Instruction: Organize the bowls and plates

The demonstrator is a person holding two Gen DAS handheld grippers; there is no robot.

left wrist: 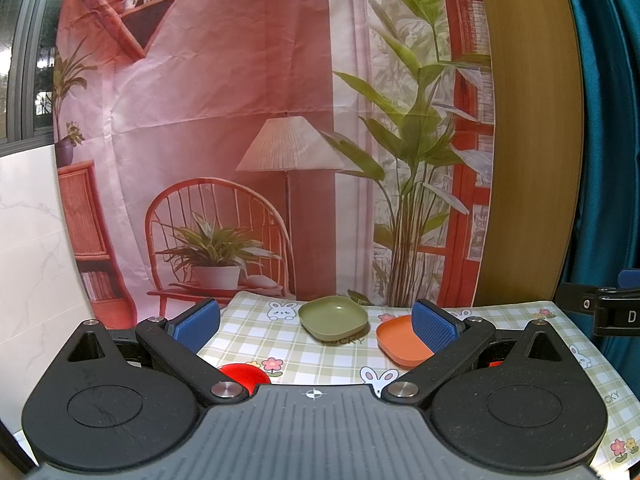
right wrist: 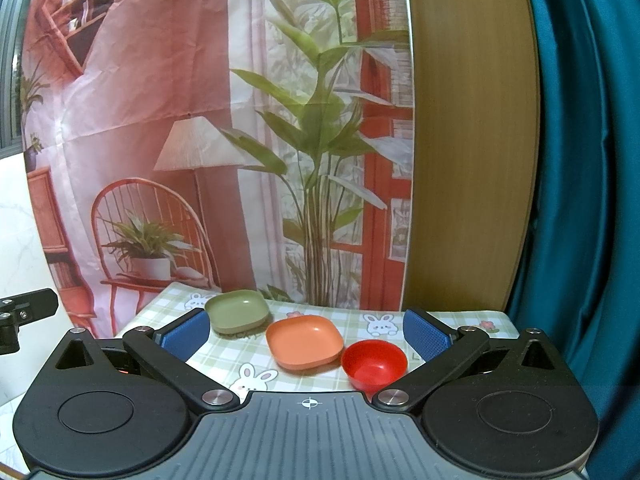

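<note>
While both tools hang above the near edge of the table, neither has hold of anything: the left gripper (left wrist: 316, 322) has its blue pads (left wrist: 198, 322) spread wide with only tablecloth between them, and the right gripper (right wrist: 306, 330) is spread equally wide and empty.

Right wrist view, lower centre: three dishes lie in a diagonal row running from upper left to lower right. The green plate (right wrist: 237, 312), square with rounded corners, sits farthest back, upright, hollow facing up. The orange plate (right wrist: 304, 343), of like form, is just beside it, set with one corner toward the camera. The red bowl (right wrist: 374, 362), round and upright, appears to touch the orange plate's lower right edge; actual contact cannot be confirmed. None of the three has a marked long axis.

Left wrist view: the green plate (left wrist: 333, 317) lies centre, the orange plate (left wrist: 402, 342) to its right, partly hidden behind the right-hand pad. A second red object (left wrist: 244, 376) shows at lower left of centre, mostly hidden behind the tool body; its form cannot be told.

Surface: a green-and-white checked tablecloth (right wrist: 360, 322) printed with rabbits and flowers. Behind it hangs a printed backdrop (right wrist: 160, 120) of a chair, lamp and plants; a wooden panel (right wrist: 472, 140) and a teal curtain (right wrist: 580, 160) fill the right of the frame.
</note>
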